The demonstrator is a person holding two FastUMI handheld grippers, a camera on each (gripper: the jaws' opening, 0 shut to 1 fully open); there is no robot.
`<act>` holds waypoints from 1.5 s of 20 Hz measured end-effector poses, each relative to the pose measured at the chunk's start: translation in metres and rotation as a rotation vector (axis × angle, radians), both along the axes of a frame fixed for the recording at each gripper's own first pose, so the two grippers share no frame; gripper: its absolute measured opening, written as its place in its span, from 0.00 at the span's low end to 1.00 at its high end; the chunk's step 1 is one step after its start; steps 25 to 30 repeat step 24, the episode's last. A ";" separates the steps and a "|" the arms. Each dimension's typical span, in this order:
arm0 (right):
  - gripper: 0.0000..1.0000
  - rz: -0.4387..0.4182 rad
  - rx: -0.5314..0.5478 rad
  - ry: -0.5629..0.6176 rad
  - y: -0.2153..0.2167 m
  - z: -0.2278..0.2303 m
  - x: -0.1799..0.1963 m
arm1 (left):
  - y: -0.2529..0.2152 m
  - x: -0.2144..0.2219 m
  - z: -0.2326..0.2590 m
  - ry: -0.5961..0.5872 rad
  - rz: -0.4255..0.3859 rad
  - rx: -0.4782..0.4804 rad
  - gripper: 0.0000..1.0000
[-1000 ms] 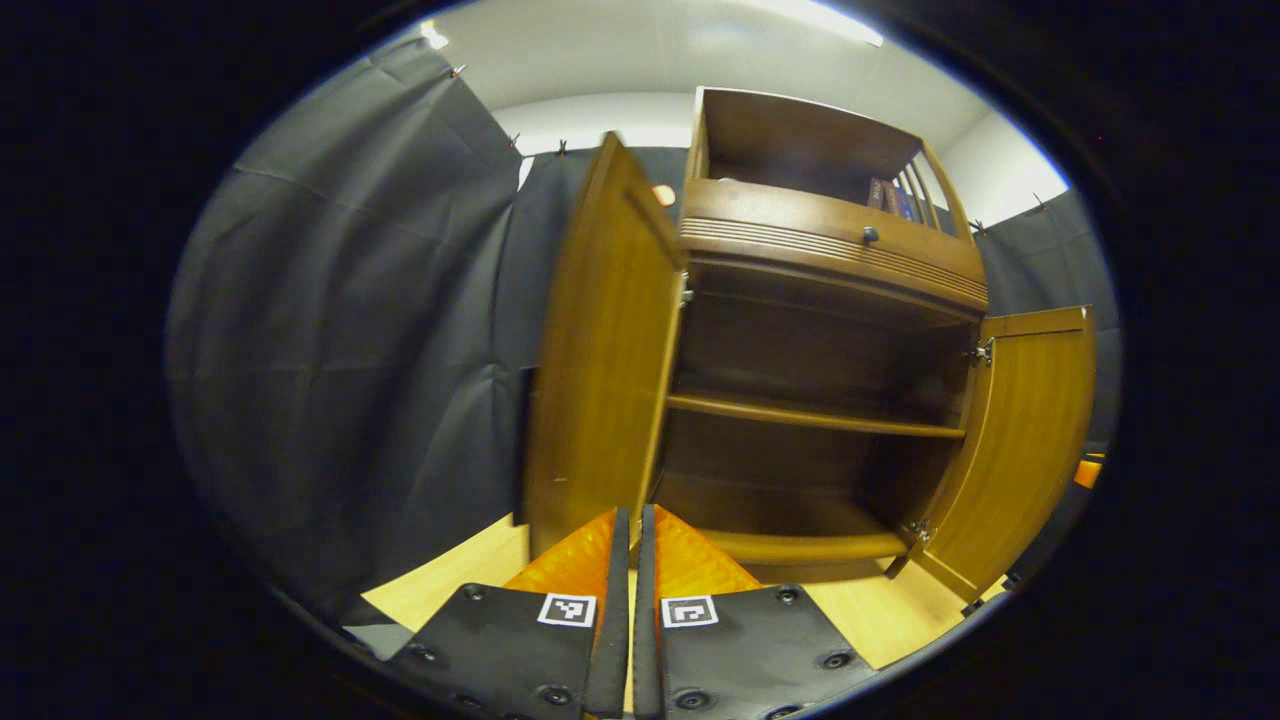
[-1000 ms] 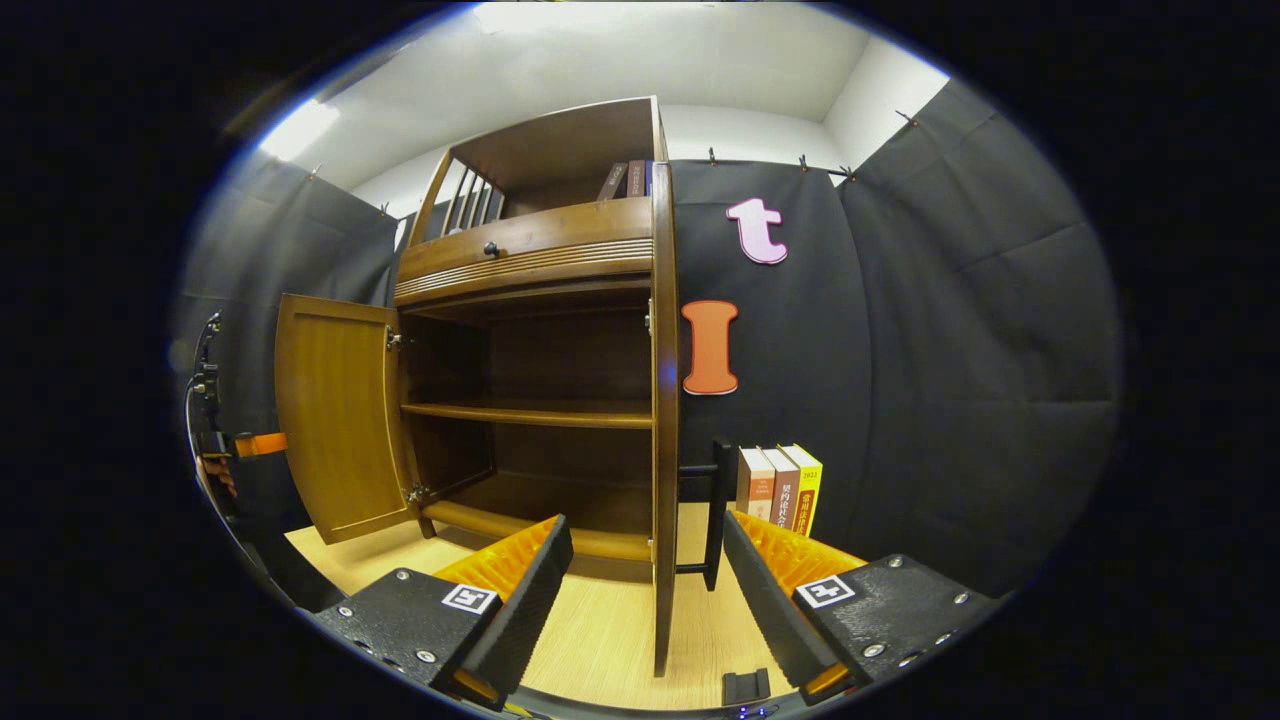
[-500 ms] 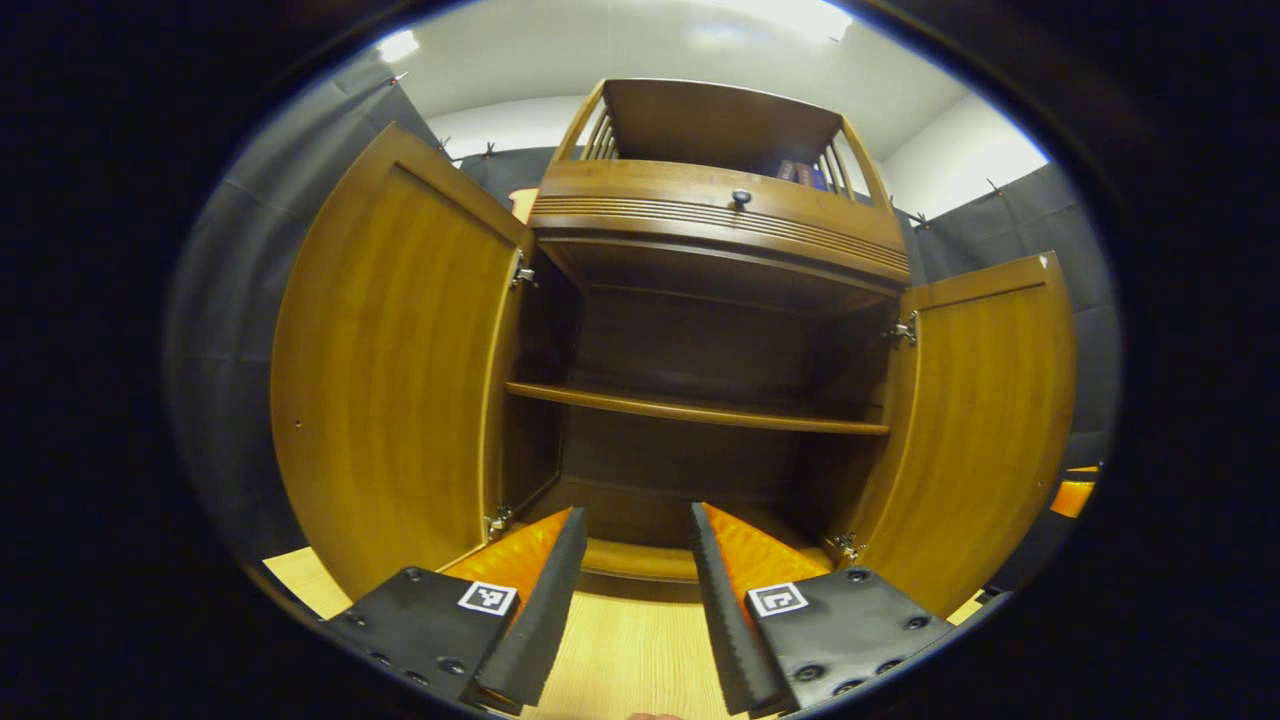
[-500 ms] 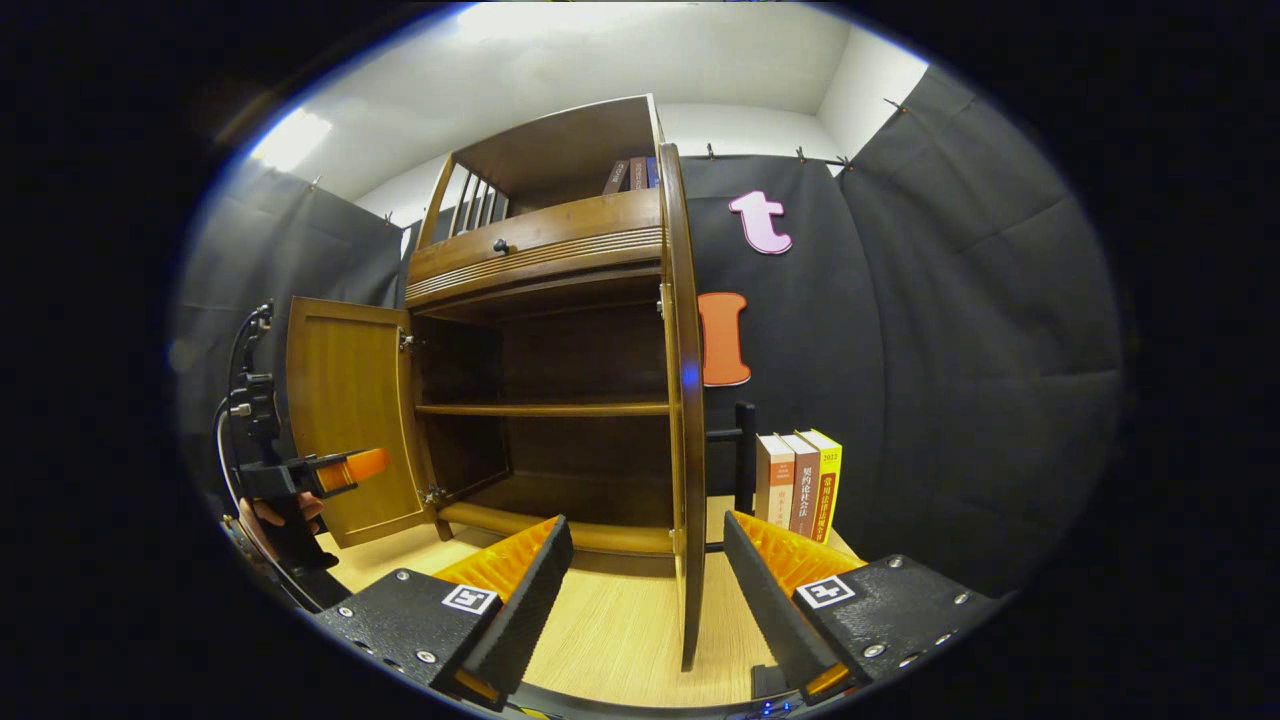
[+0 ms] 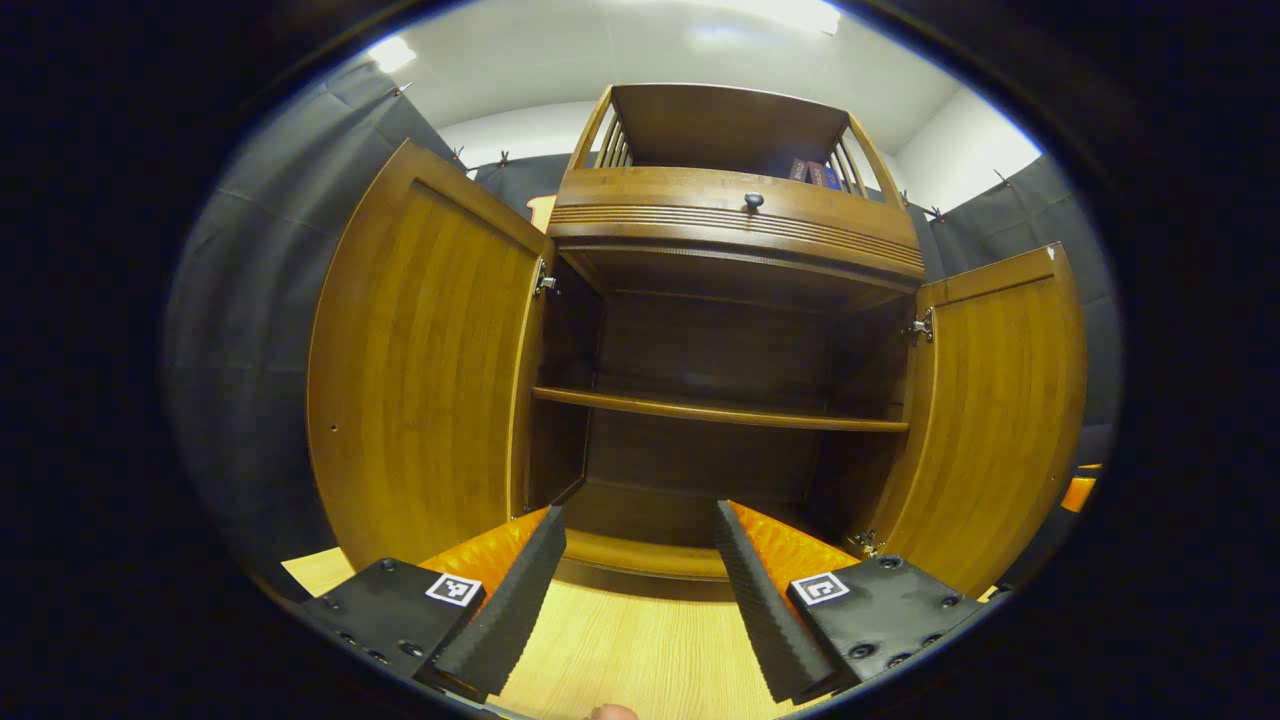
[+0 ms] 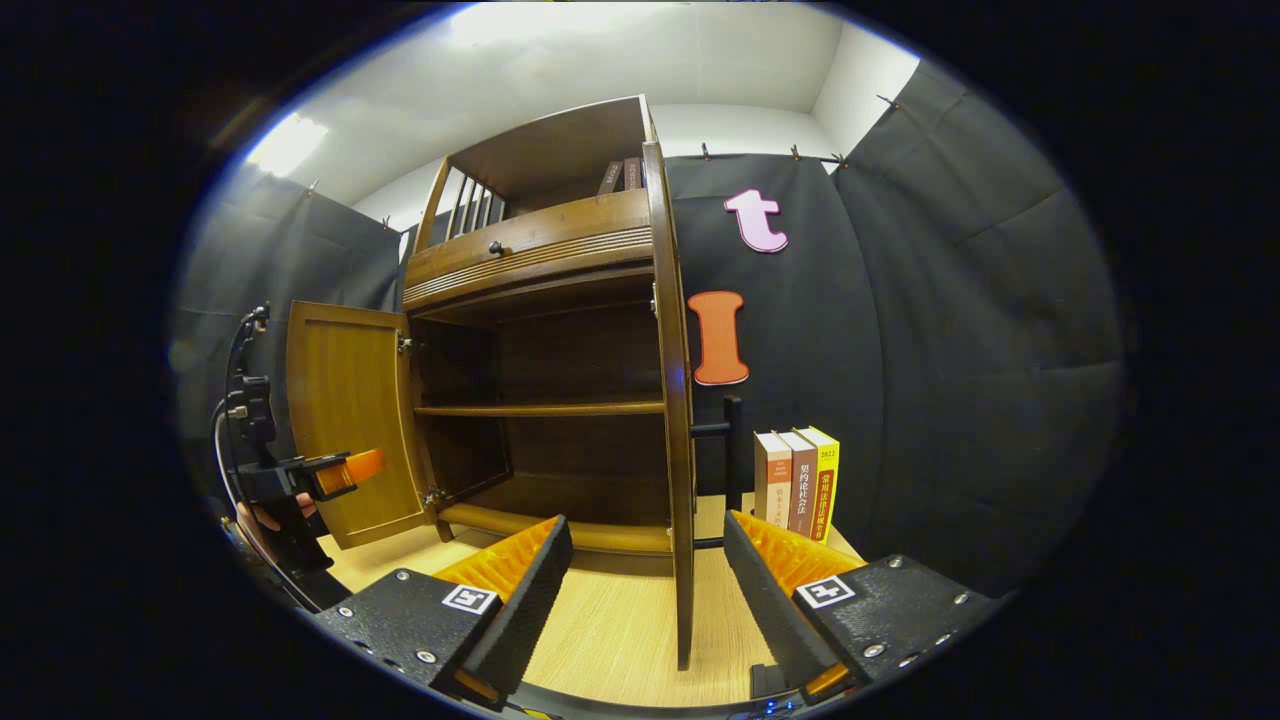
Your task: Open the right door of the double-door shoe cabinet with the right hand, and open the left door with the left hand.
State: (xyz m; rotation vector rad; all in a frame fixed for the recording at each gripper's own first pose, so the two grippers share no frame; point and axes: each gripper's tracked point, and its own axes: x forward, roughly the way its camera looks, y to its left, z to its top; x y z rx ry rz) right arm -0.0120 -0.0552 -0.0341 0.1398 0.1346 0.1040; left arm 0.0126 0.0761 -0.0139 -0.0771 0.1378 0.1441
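Note:
The wooden shoe cabinet (image 5: 735, 225) stands straight ahead in the left gripper view, its inside shelf (image 5: 715, 410) bare. Both doors are swung out: the left door (image 5: 420, 370) and the right door (image 5: 1000, 410). My left gripper (image 5: 640, 590) is open, low in front of the cabinet's base and touching nothing. In the right gripper view the right door (image 6: 680, 420) is edge-on, its black bar handle (image 6: 725, 470) on the far side. My right gripper (image 6: 645, 590) is open, the door's edge standing between its fingers without contact. The left gripper (image 6: 300, 480) hangs by the left door (image 6: 345, 420).
Three upright books (image 6: 797, 482) stand on the light wooden floor (image 6: 610, 630) right of the cabinet, against the black cloth wall. A drawer with a dark knob (image 5: 754, 200) sits above the doors. More books (image 6: 620, 175) are on the top shelf.
My left gripper went from shut to open and turned from the left door's edge to face the cabinet's inside. The left door swung wider. The right gripper stayed open and barely moved.

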 end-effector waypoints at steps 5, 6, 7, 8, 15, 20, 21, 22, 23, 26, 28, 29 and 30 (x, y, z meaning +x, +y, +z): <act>0.93 0.014 0.014 -0.003 0.004 0.003 -0.002 | -0.004 -0.008 0.007 -0.018 -0.003 0.034 0.94; 0.93 0.015 0.009 -0.004 0.005 0.004 -0.003 | -0.005 -0.007 0.009 -0.022 -0.005 0.036 0.94; 0.93 0.014 0.002 -0.007 0.004 0.004 -0.004 | -0.005 -0.007 0.010 -0.027 -0.006 0.045 0.94; 0.93 0.011 -0.002 -0.009 0.004 0.006 -0.005 | -0.006 -0.008 0.012 -0.030 -0.010 0.052 0.94; 0.93 0.002 -0.005 -0.012 0.007 0.006 -0.010 | -0.015 -0.004 0.018 -0.042 -0.050 0.057 0.94; 0.93 -0.005 -0.002 -0.006 0.009 0.005 -0.014 | -0.019 0.000 0.019 -0.042 -0.069 0.078 0.94; 0.93 -0.005 0.000 -0.004 0.010 0.005 -0.014 | -0.019 -0.002 0.018 -0.039 -0.070 0.082 0.94; 0.93 -0.005 0.002 -0.003 0.010 0.005 -0.014 | -0.020 -0.002 0.018 -0.039 -0.072 0.085 0.94; 0.93 -0.005 0.003 -0.005 0.011 0.005 -0.014 | -0.020 -0.002 0.019 -0.040 -0.074 0.087 0.94; 0.93 -0.004 0.004 -0.006 0.011 0.005 -0.013 | -0.021 -0.002 0.019 -0.039 -0.076 0.088 0.94; 0.93 -0.004 0.004 -0.006 0.011 0.005 -0.013 | -0.021 -0.002 0.019 -0.039 -0.076 0.088 0.94; 0.93 -0.004 0.004 -0.006 0.011 0.005 -0.013 | -0.021 -0.002 0.019 -0.039 -0.076 0.088 0.94; 0.93 -0.004 0.004 -0.006 0.011 0.005 -0.013 | -0.021 -0.002 0.019 -0.039 -0.076 0.088 0.94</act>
